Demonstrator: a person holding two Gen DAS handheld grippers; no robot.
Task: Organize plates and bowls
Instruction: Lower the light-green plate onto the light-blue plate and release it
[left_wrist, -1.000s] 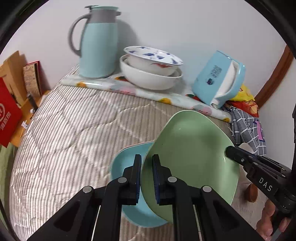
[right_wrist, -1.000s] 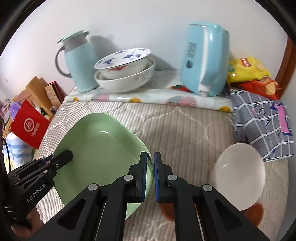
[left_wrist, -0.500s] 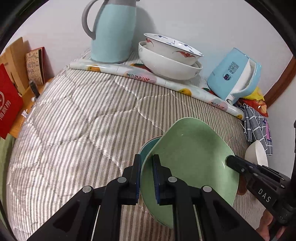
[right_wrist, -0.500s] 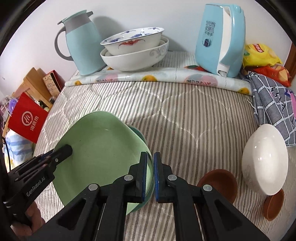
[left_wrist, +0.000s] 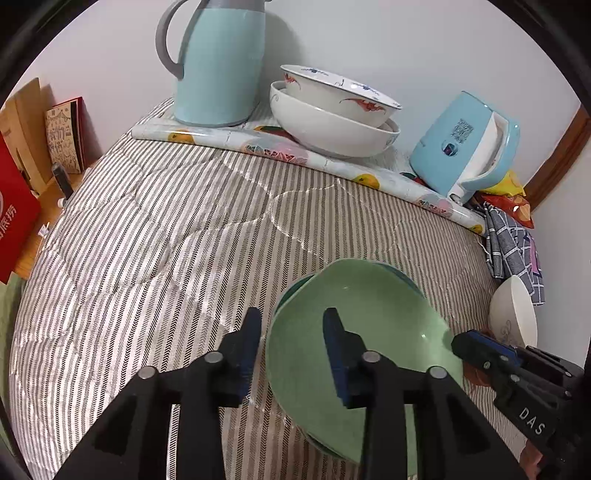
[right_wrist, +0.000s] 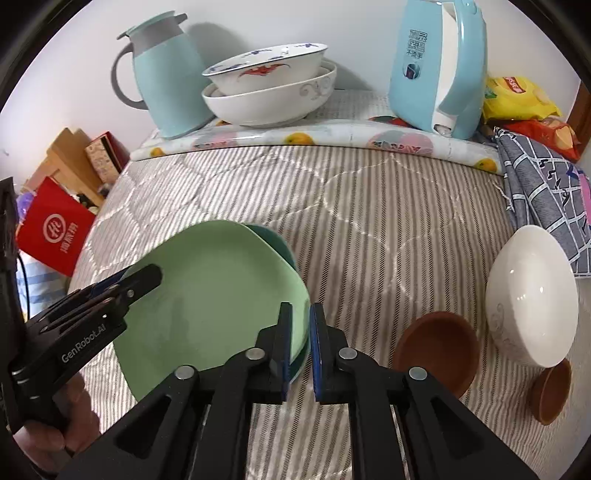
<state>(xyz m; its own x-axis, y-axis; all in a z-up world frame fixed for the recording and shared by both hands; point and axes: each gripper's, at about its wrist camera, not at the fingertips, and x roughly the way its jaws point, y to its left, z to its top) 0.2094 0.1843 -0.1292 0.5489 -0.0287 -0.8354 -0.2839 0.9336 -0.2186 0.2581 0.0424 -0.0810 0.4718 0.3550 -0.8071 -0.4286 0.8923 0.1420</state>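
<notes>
the left tongs (left_wrist: 291, 343) are sitting astride the near-left rim of the pale green glazed plate (left_wrist: 369, 332), and their jaws have just been opening: one pad is hanging outside the rim, the other over the plate's hollow, neither pressing on it. the right tongs (right_wrist: 300, 345) are straddling the plate's right rim, and their jaws too have just been parting, only slightly; a narrow gap is showing, and the rim edge is lying in it without looking pinched. so both tongs are standing apart, holding nothing. the green plate is resting nested on the darker teal plate (right_wrist: 275, 243), whose edge is peeking out beyond it, on the grey-striped quilted bed cover (left_wrist: 166, 240). from the right tongs, the next loose pieces are lying to the right and close by: the brown clay bowl (right_wrist: 437, 347) just beside, then the tilted white ceramic bowl (right_wrist: 532, 299) and a smaller brown dish (right_wrist: 552, 391). the right hand is judged the nearer for those. farthest, against the wall, the two stacked white patterned bowls (right_wrist: 269, 88) are standing on the fruit-printed mat (right_wrist: 332, 142).
</notes>
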